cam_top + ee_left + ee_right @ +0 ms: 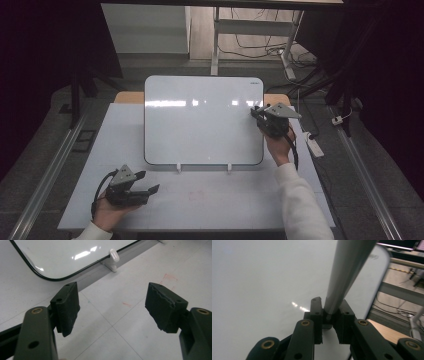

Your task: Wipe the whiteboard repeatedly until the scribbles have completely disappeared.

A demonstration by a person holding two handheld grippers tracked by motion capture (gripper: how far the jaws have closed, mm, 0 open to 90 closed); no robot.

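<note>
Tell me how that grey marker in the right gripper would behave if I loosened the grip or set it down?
The marker looks smooth and round, so it would probably slip through the right gripper once its pads ease off. Laid on the table, it would likely roll. It looks rigid and light, unlikely to bend against the whiteboard.

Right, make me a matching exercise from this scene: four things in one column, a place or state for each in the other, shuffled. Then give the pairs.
Things
1. left gripper
2. right gripper
3. whiteboard
4. marker

Places or states
A. propped up on two small white feet
B. clamped between two black jaws
C. jaws open, nothing between them, low over the table
D. up at the board's right edge, jaws shut

Pairs: 1-C, 2-D, 3-A, 4-B
</note>
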